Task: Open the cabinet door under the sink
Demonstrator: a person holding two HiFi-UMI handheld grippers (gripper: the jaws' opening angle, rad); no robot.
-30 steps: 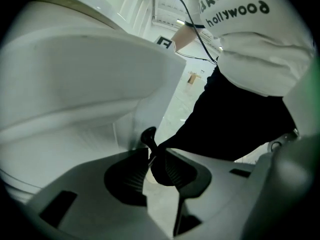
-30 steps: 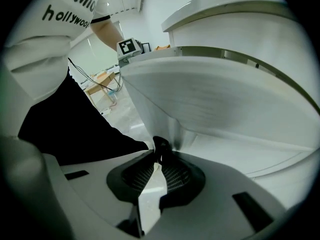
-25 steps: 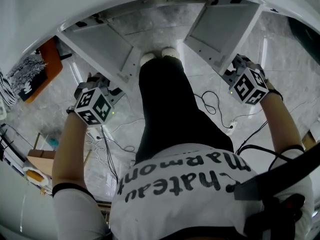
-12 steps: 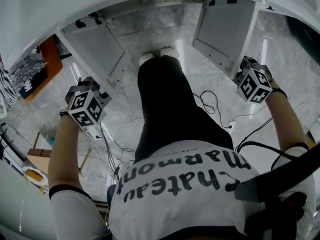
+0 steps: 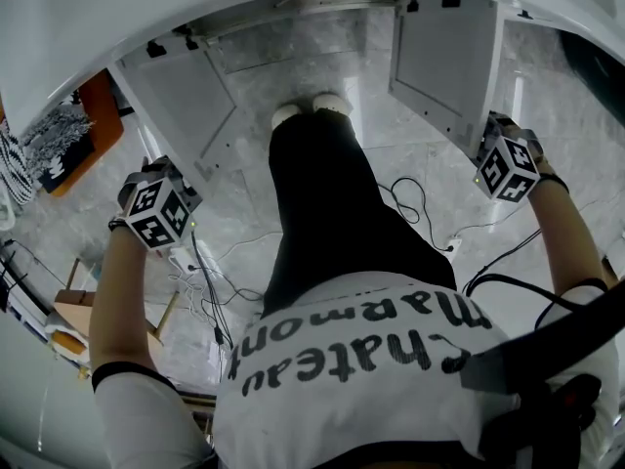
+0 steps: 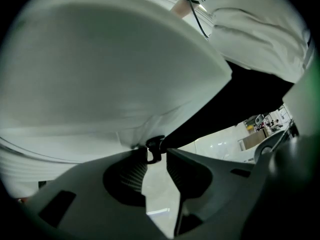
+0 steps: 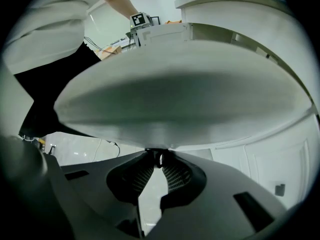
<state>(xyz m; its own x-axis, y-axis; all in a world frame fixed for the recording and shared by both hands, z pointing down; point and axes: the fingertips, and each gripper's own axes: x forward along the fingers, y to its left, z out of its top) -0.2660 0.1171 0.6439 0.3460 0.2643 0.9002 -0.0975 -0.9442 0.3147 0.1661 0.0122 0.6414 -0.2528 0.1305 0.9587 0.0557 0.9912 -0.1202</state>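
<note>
The left gripper [image 6: 156,154] has its jaws drawn close on the left handle [image 6: 153,145], a small dark pull at the free edge of the left cabinet door [image 6: 110,74]. The ribbed pads sit on either side of it. They seem to press on it, though the tips are dim in that view. The door's white face fills most of the left gripper view above the jaws.

The right gripper [image 7: 159,160] has its jaws nearly together, pinching the right handle [image 7: 158,154], a similar dark pull at the edge of the right cabinet door [image 7: 180,89].

From the head view, both doors stand open under the white counter edge [image 5: 195,8]. The left door [image 5: 181,96] angles out to the left and the right door [image 5: 444,52] to the right. Each gripper's marker cube sits at its door's outer edge, the left cube [image 5: 156,213] and the right cube [image 5: 508,169]. Between the doors are the person's dark trousers [image 5: 322,203] and white shoes [image 5: 311,108] on the marble floor [image 5: 547,115]. Cables [image 5: 410,203] trail on the floor beside the legs.
</note>
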